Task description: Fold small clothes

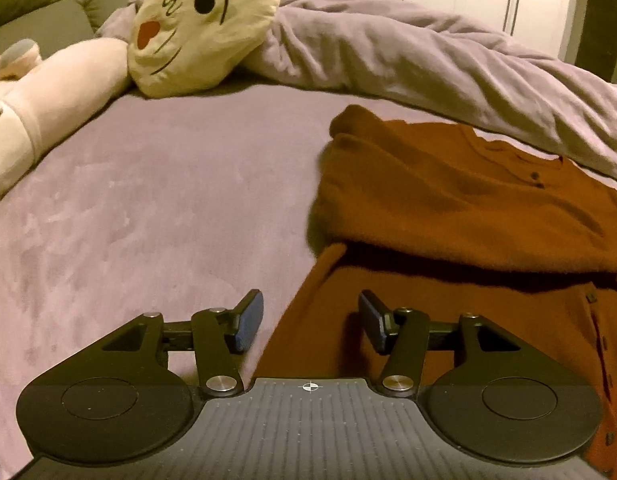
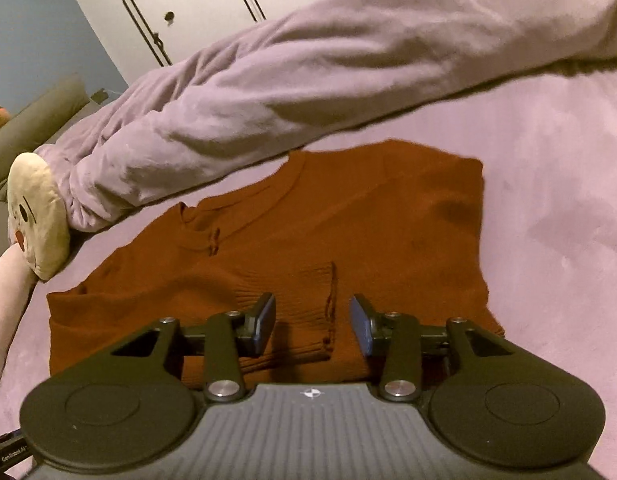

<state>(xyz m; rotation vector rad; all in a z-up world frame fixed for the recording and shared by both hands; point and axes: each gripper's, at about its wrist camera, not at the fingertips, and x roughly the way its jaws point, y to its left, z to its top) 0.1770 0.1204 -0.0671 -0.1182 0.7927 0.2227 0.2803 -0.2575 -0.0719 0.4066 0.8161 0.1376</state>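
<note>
Rust-brown knit, my cardigan [image 2: 308, 232] lies flat on the mauve bedspread [image 1: 148, 200], one sleeve folded across its front, just below the bunched lilac duvet [image 2: 308, 72]. My left gripper [image 1: 310, 320] hangs half open with nothing in it, straddling the cardigan's left edge. My right gripper [image 2: 312, 324] is parted too, empty, over the ribbed cuff [image 2: 304, 300].
</note>
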